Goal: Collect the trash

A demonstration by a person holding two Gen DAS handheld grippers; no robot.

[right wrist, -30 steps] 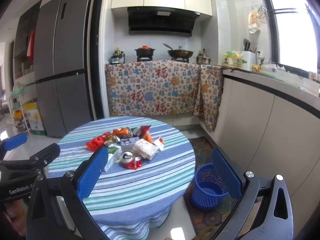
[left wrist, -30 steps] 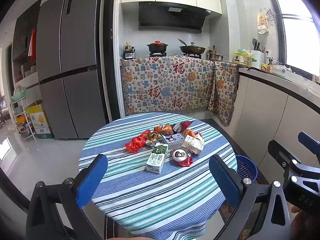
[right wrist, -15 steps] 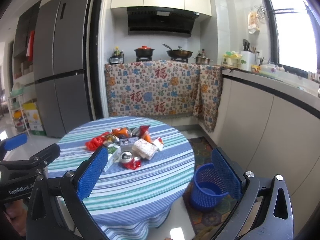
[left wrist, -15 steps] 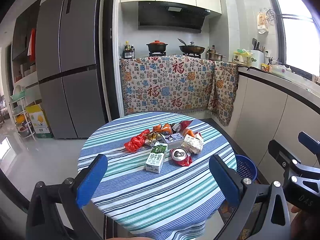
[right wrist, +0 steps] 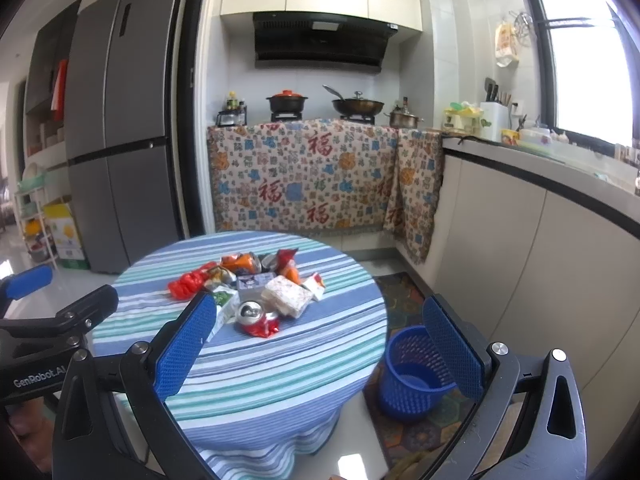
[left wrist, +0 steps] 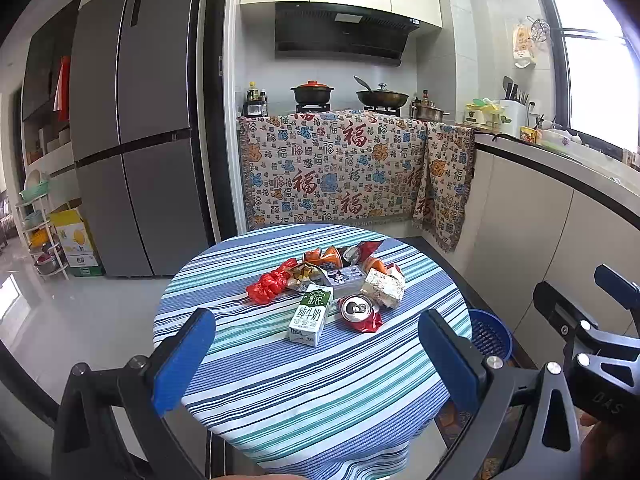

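A pile of trash lies in the middle of a round table with a striped cloth: a green-and-white milk carton, a crushed red can, a red plastic bag, a crumpled paper wrapper and several snack packets. The same pile shows in the right wrist view, with the can nearest. My left gripper is open, short of the pile, nothing between its fingers. My right gripper is open too, further back. A blue mesh bin stands on the floor right of the table.
A grey fridge stands back left. Behind the table is a stove counter draped in a patterned cloth, carrying pots. White cabinets run along the right under a window. A patterned mat lies by the bin, and a shelf rack at far left.
Both views have drawn slightly nearer to the table, so the pile sits a little lower and larger. Both grippers stay open and nothing on the table has moved.
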